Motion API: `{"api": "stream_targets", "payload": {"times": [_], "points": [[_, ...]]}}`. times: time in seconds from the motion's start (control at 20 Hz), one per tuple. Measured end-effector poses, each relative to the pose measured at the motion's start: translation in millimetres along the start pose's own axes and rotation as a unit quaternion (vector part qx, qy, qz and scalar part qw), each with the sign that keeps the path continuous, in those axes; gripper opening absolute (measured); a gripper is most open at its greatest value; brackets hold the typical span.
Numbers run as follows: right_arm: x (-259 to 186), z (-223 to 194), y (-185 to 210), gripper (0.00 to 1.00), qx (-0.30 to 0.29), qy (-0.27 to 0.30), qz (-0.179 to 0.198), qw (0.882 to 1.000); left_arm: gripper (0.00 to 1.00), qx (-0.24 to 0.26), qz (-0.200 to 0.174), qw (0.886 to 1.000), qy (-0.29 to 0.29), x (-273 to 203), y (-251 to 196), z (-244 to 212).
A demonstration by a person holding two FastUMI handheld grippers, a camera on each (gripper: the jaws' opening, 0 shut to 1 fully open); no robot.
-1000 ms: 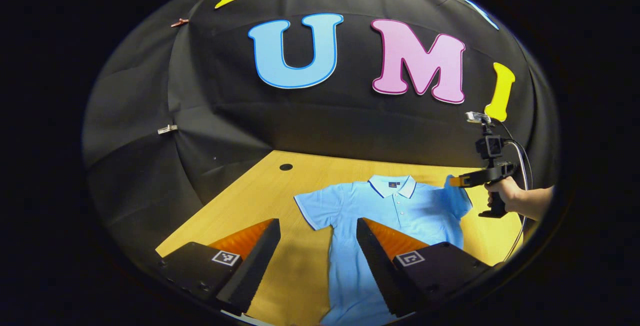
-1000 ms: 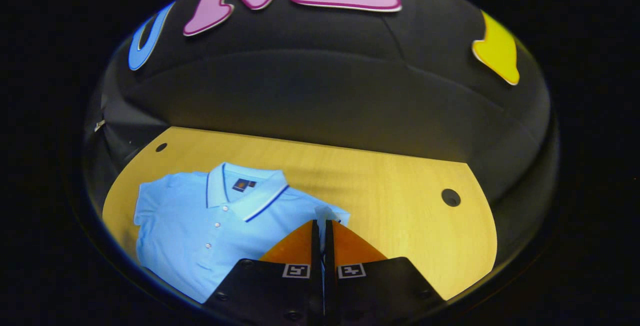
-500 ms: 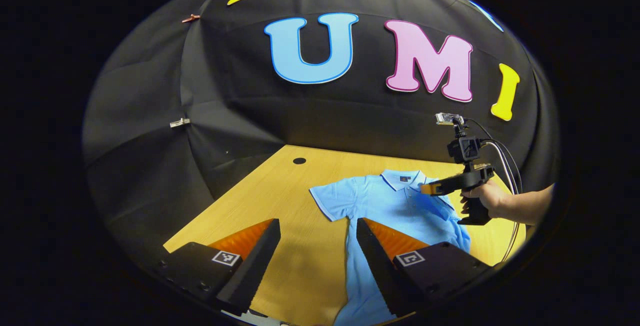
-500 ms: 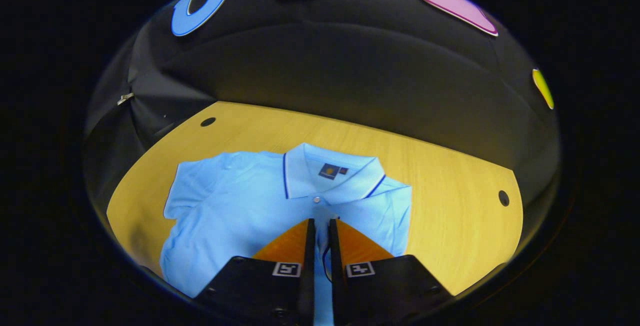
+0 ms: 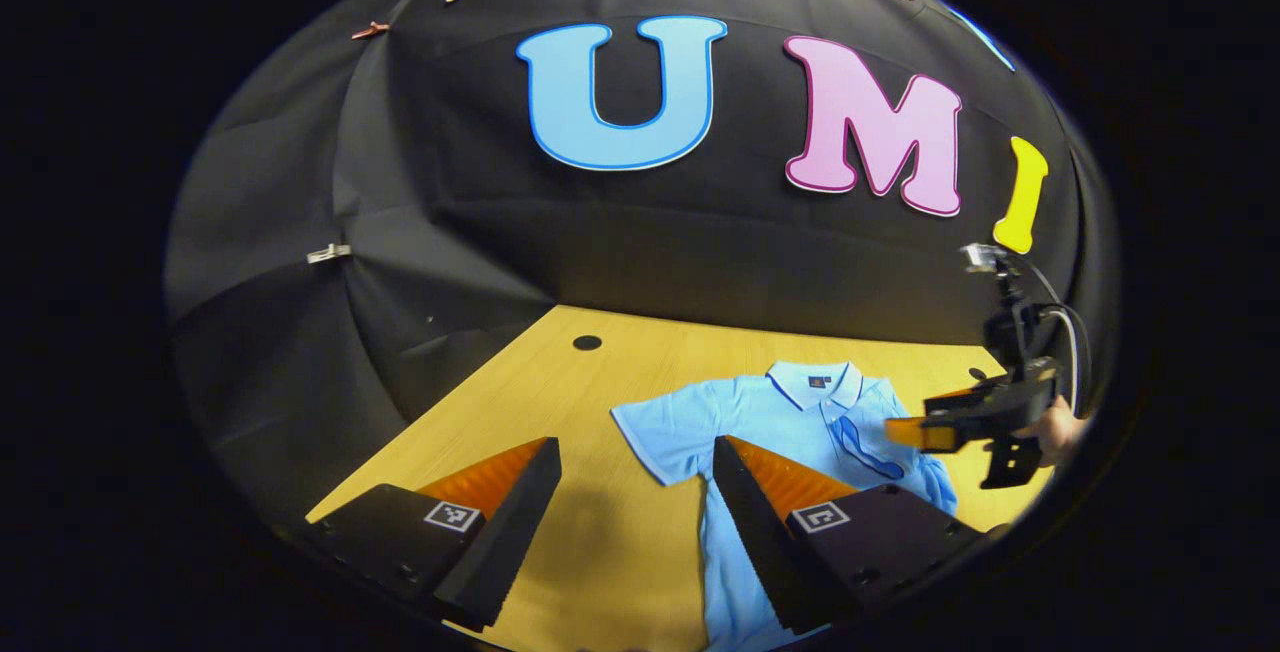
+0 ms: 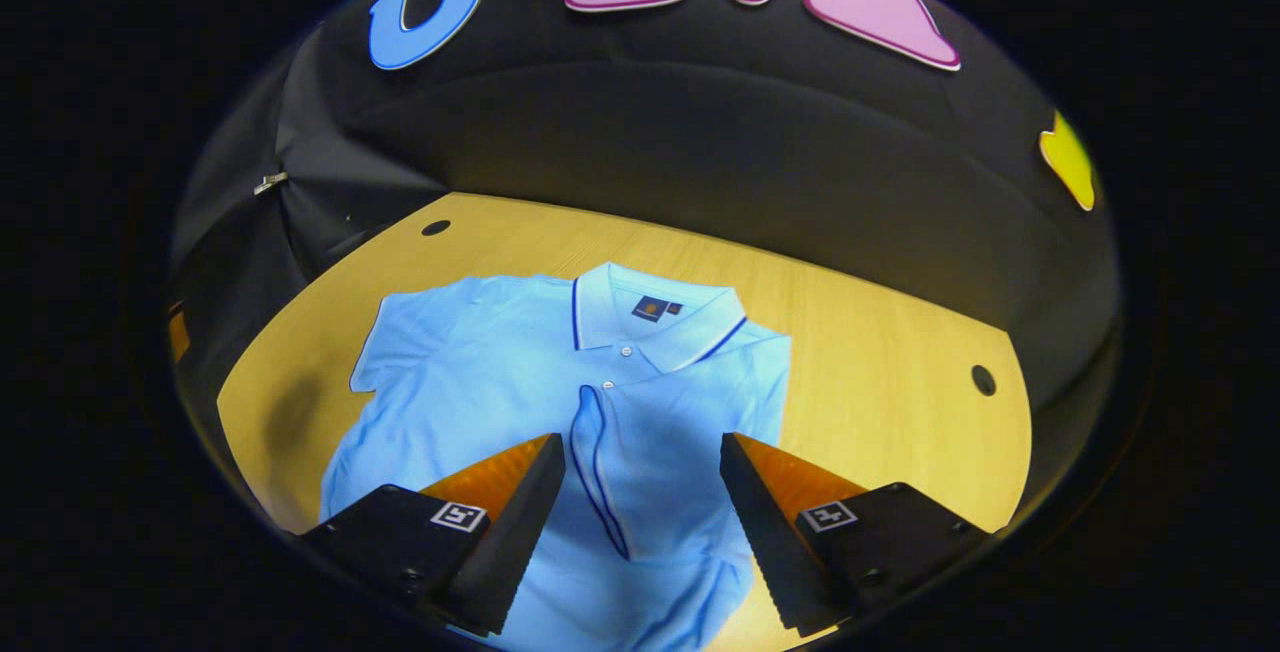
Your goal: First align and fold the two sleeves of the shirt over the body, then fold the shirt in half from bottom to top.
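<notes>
Lying flat on the wooden surface, collar toward the booth wall: the light blue polo shirt, long axis running from collar to hem. Resting across the chest, one sleeve, its dark-trimmed cuff near the placket. Spreading wide above that folded sleeve, pinching nothing: right gripper. Hovering with fingers parted and empty, left gripper, nearer the other sleeve, which is stretching flat sideways just ahead between its fingertips. Judging that sleeve as the next fold, carried across toward the buttons. Showing in the left gripper view: the right gripper and a hand off to the side. Showing in the right gripper view: the collar label and folded cuff up close.
</notes>
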State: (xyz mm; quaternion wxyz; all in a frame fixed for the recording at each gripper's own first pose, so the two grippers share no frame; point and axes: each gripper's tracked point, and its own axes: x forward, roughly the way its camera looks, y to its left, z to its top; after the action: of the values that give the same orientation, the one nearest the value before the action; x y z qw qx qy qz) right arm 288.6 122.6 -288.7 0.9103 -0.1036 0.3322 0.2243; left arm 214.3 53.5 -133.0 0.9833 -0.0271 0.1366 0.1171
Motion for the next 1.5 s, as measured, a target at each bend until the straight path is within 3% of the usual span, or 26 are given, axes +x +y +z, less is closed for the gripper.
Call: {"api": "stream_targets", "payload": {"times": [0.15,0.35,0.6,0.75,0.9,1.05,1.2,1.4,1.45,1.5], "points": [[-41.6,5.7,-23.8,0.98,-0.004,-0.020,-0.017,1.000,0.97,-0.004,-0.019,1.000,0.003,54.7,-1.2,1.9],[-100.4,10.1,-50.6,0.97,0.028,-0.056,-0.034,0.997,0.98,0.003,-0.039,0.998,0.043,138.0,4.7,-28.4],[-125.6,-14.5,-91.5,0.98,0.055,-0.063,-0.080,0.993,0.98,0.018,-0.028,0.995,0.093,216.8,19.1,-60.4],[-130.2,-33.1,-103.0,0.98,0.076,-0.052,-0.087,0.992,0.97,0.003,-0.031,0.992,0.123,246.3,20.8,-75.8],[-133.6,-51.1,-111.9,0.98,0.076,-0.040,-0.091,0.992,0.98,0.024,-0.009,0.986,0.166,258.4,27.5,-102.8],[-135.1,-61.1,-117.8,0.98,0.082,-0.034,-0.093,0.992,0.95,0.021,-0.014,0.987,0.159,260.7,19.7,-101.6],[-133.9,-66.9,-120.8,0.98,0.090,-0.028,-0.094,0.991,0.78,0.023,-0.025,0.986,0.162,260.3,12.6,-101.4],[-131.0,-69.7,-117.9,0.98,0.099,-0.027,-0.086,0.991,0.18,0.018,-0.035,0.987,0.155,262.8,-0.4,-97.8],[-131.0,-70.7,-118.3,0.98,0.101,-0.026,-0.086,0.991,0.09,0.020,-0.031,0.987,0.154,263.6,-0.3,-99.1],[-131.2,-70.0,-118.0,0.98,0.103,-0.026,-0.084,0.991,0.07,0.023,-0.033,0.987,0.156,262.5,-2.5,-98.8]]}}
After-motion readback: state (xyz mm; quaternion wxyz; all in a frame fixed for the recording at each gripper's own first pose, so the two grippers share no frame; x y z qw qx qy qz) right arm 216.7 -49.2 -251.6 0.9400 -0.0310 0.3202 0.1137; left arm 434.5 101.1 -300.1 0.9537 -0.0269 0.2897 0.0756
